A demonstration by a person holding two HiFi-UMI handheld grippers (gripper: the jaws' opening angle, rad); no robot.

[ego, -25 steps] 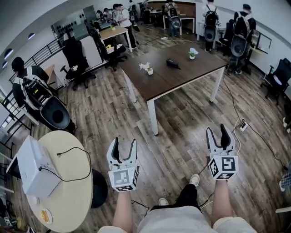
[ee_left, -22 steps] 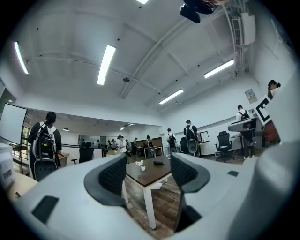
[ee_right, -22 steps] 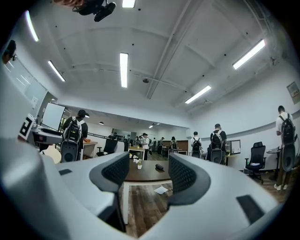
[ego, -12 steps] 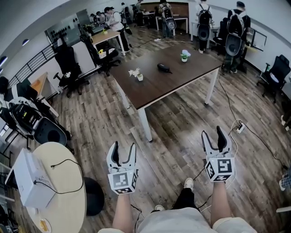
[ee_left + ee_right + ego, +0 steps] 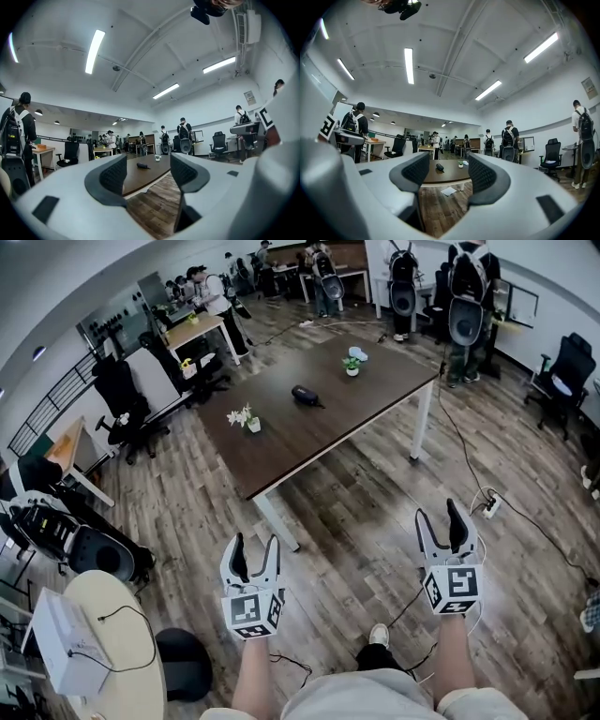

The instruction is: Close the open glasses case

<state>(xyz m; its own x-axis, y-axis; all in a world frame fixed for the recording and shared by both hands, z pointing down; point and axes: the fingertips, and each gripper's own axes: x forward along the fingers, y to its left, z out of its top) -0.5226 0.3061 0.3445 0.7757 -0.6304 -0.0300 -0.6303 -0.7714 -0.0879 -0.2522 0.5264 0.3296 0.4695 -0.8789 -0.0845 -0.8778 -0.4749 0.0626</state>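
Our left gripper (image 5: 253, 542) points level, with its jaws apart and nothing between them. Well ahead of it and a little to its right, the dark glasses case (image 5: 304, 395) lies on the brown table (image 5: 281, 451), well apart from both grippers. Our right gripper (image 5: 443, 512) has just been opening its jaws. They stand wide and empty, and the case is ahead to its left.

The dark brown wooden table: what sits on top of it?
On the dark brown wooden table: a black oblong glasses case, a small pot of white flowers and a small green potted plant. The case's inside cannot be made out.
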